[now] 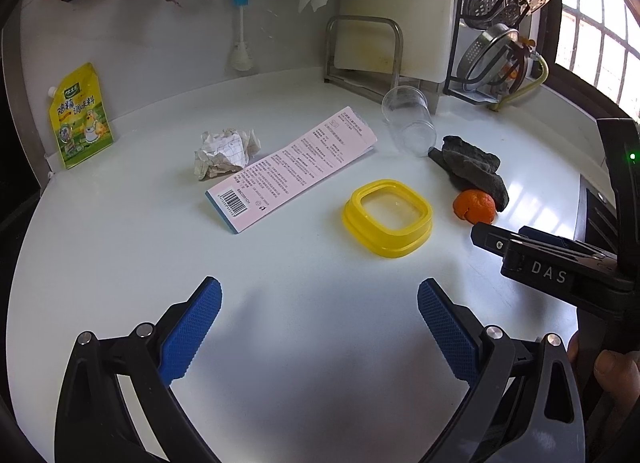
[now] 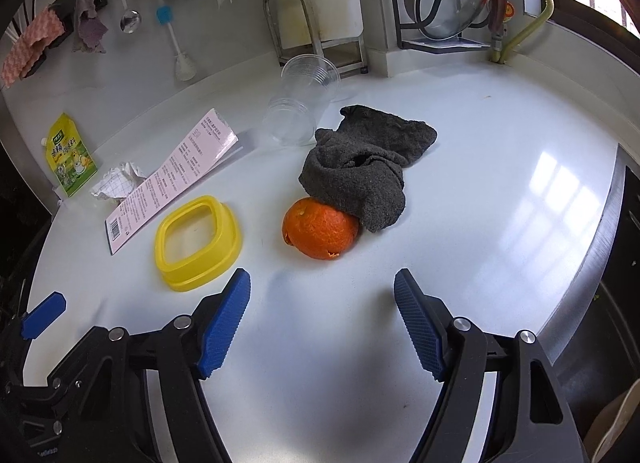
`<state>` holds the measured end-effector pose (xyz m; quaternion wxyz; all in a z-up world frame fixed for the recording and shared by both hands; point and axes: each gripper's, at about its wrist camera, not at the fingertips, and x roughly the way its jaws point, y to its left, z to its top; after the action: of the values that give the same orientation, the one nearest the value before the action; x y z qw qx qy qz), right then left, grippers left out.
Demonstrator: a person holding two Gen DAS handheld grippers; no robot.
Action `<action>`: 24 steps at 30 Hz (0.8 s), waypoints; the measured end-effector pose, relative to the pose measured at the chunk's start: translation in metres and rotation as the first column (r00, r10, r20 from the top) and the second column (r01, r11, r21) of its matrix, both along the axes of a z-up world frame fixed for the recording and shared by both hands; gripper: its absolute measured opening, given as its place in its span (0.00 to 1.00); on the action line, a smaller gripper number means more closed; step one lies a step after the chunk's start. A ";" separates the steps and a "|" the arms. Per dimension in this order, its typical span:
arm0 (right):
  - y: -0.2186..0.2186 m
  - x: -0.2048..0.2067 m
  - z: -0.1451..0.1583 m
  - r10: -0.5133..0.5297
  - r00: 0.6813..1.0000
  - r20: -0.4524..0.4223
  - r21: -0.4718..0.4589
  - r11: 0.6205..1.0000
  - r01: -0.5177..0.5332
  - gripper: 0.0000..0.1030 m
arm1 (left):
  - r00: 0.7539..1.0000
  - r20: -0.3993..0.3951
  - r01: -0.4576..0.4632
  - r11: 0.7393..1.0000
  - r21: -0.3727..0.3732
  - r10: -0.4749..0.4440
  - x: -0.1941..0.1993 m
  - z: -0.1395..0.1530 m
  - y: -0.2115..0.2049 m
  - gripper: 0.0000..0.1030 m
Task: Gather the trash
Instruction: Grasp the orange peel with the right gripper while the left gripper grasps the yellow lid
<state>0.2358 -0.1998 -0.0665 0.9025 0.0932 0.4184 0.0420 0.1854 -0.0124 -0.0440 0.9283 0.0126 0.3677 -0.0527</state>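
Blue-padded jaws of the right gripper point(image 2: 322, 319) stand open and empty above the worktop point(image 2: 500, 167); the left gripper point(image 1: 319, 327) is likewise open and empty. Nearest the right gripper lies the orange peel point(image 2: 320, 233), touching a grey cloth point(image 2: 360, 159). It is likely light, hollow and easily crushed; take hold across its rounded sides with gentle pressure. Beyond lie a yellow lid point(image 1: 387, 217), a pink leaflet point(image 1: 296, 167), crumpled paper point(image 1: 226, 153) and a toppled clear cup point(image 1: 410, 123); all appear light.
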 end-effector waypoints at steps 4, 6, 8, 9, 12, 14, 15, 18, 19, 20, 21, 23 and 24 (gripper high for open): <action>0.001 0.011 -0.001 -0.006 1.000 -0.010 0.003 1.000 0.006 0.70 | 1.000 0.001 0.005 1.000 0.001 -0.005 0.003 0.000 -0.002 0.94; 0.002 0.017 -0.001 -0.010 1.000 -0.012 -0.001 1.000 0.010 0.70 | 1.000 0.000 0.005 1.000 0.002 -0.005 0.005 0.001 -0.004 0.94; 0.005 0.021 -0.001 -0.011 1.000 -0.011 -0.013 1.000 0.011 0.70 | 1.000 -0.002 0.002 1.000 0.002 -0.002 0.007 0.002 -0.004 0.94; 0.005 0.023 -0.001 -0.012 1.000 -0.011 -0.019 1.000 0.011 0.69 | 1.000 -0.001 0.000 1.000 0.001 0.000 0.009 0.002 -0.005 0.94; 0.008 0.028 -0.001 -0.020 1.000 -0.005 -0.039 0.999 0.020 0.59 | 1.000 0.002 -0.011 1.000 0.006 0.011 0.012 0.003 -0.005 0.94; 0.010 0.030 -0.002 -0.015 1.000 -0.003 -0.054 0.998 0.014 0.54 | 1.000 -0.001 -0.017 1.000 0.009 0.017 0.015 0.003 -0.006 0.94; 0.012 0.031 -0.002 -0.010 1.000 -0.003 -0.064 0.998 0.010 0.49 | 1.000 -0.005 -0.019 1.000 0.009 0.019 0.017 0.003 -0.007 0.94; 0.015 0.030 -0.001 0.014 1.000 -0.004 -0.081 0.997 -0.014 0.39 | 1.000 -0.014 -0.026 1.000 0.007 0.026 0.020 0.002 -0.008 0.94; 0.014 0.029 -0.001 0.022 1.000 -0.006 -0.082 0.996 -0.022 0.35 | 0.999 -0.017 -0.027 1.000 0.007 0.028 0.021 0.002 -0.009 0.94; 0.014 0.028 -0.001 0.028 1.000 -0.009 -0.083 0.996 -0.029 0.34 | 0.999 -0.019 -0.029 1.000 0.008 0.029 0.023 0.002 -0.010 0.94; 0.013 0.027 -0.001 0.036 0.999 -0.014 -0.085 0.996 -0.037 0.33 | 0.999 -0.021 -0.031 0.999 0.010 0.031 0.024 0.002 -0.011 0.94; 0.009 0.024 0.000 0.044 0.999 -0.021 -0.087 0.995 -0.046 0.31 | 0.999 -0.028 -0.032 0.999 0.011 0.033 0.028 0.002 -0.015 0.94; 0.006 0.022 0.001 0.046 0.999 -0.023 -0.085 0.995 -0.048 0.30 | 0.999 -0.033 -0.033 0.999 0.005 0.033 0.030 0.001 -0.016 0.94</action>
<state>0.2578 -0.1936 -0.0655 0.8999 0.0451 0.4314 0.0445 0.2156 -0.0287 -0.0426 0.9228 0.0076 0.3835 -0.0368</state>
